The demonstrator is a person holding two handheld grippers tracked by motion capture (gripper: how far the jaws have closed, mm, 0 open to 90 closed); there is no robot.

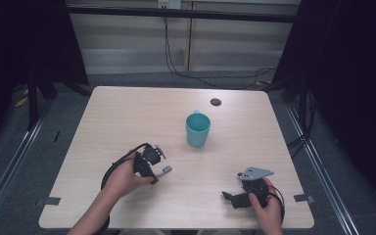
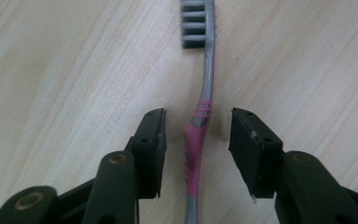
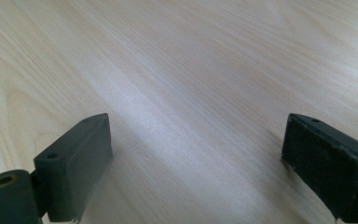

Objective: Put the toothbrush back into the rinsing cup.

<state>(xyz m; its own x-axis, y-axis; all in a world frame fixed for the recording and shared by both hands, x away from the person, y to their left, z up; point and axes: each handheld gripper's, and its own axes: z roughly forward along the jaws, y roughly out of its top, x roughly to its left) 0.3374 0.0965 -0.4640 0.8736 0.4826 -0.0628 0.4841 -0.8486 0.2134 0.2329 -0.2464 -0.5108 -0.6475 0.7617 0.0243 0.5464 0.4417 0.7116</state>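
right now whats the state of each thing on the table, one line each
toothbrush: lying flat on the table, pink grip between the left tongs' pads, not yet pinched
cup: upright, open end up, standing apart from both tongs
left tongs: straddling the toothbrush handle, gaps on both sides
right tongs: wide open over bare wood, holding nothing

A pale wood-grain bench with rounded corners is standing on a grey floor, and a small dark round disc is sitting in its top near the far edge. A teal cup is standing upright a little right of the middle, well apart from the disc. A grey and pink toothbrush is lying flat on the near left part, its bristles facing sideways.
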